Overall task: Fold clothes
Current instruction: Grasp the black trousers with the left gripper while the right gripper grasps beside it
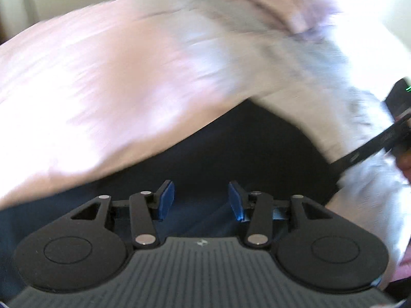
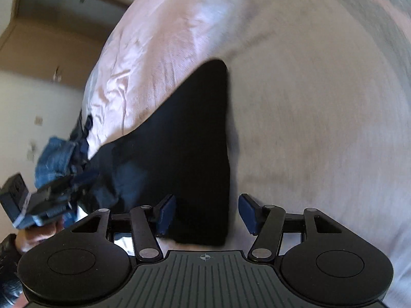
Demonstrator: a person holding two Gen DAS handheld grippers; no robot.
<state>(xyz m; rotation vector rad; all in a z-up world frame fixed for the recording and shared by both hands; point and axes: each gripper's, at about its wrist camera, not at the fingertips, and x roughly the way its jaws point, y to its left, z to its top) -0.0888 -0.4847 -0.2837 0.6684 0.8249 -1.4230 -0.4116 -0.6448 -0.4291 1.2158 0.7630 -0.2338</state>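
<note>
A dark navy garment lies on a pale pink bedsheet. My left gripper hovers over the garment, its blue pads apart with nothing between them. In the right wrist view the same dark garment forms a flat panel with a straight right edge. My right gripper is open above that edge, and its pads do not press the cloth. A bunched blue denim piece hangs at the bed's left edge, just beyond the left gripper seen from the side. The picture is blurred.
The bedsheet fills most of both views and is creased near its left edge. Beyond the bed, beige walls and a pale floor show at the upper left. A hand grips the left tool's handle.
</note>
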